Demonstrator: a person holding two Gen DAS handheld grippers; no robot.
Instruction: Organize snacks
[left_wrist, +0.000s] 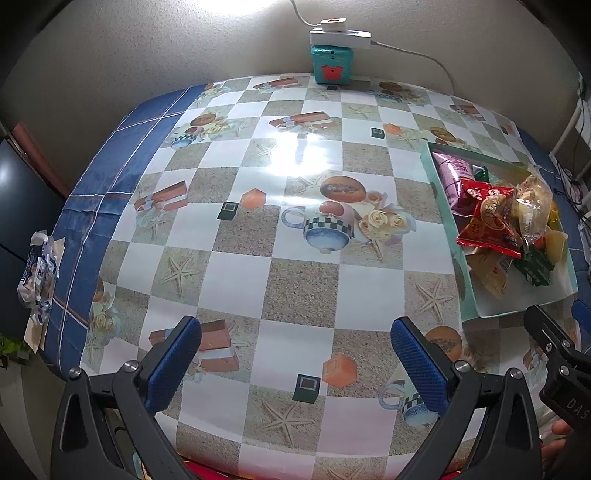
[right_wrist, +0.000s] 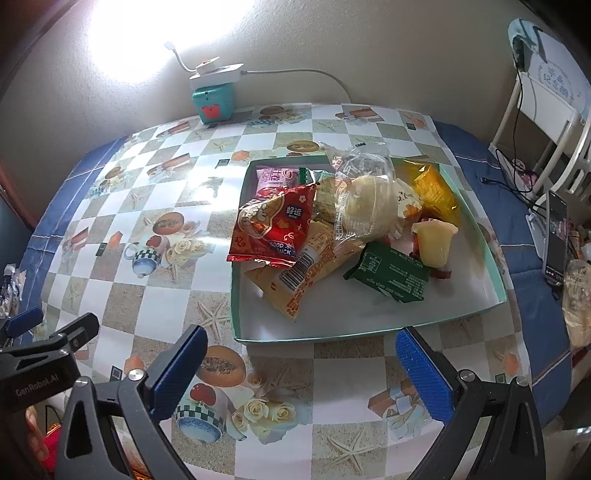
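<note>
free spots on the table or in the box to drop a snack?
Free: tablecloth between the blue border and the box, back to the teal cube. Also the box's near strip, in front of the green packet. Crowded: the box's far half, with packets piled around the red packet.

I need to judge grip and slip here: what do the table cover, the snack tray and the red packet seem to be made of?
Table cover: glossy vinyl or oilcloth, judging by the lamp glare on its printed checks. Snack tray: probably thin matte cardboard, with teal walls and a dull white floor. Red packet: shiny crinkled plastic film with a crimped edge.
</note>
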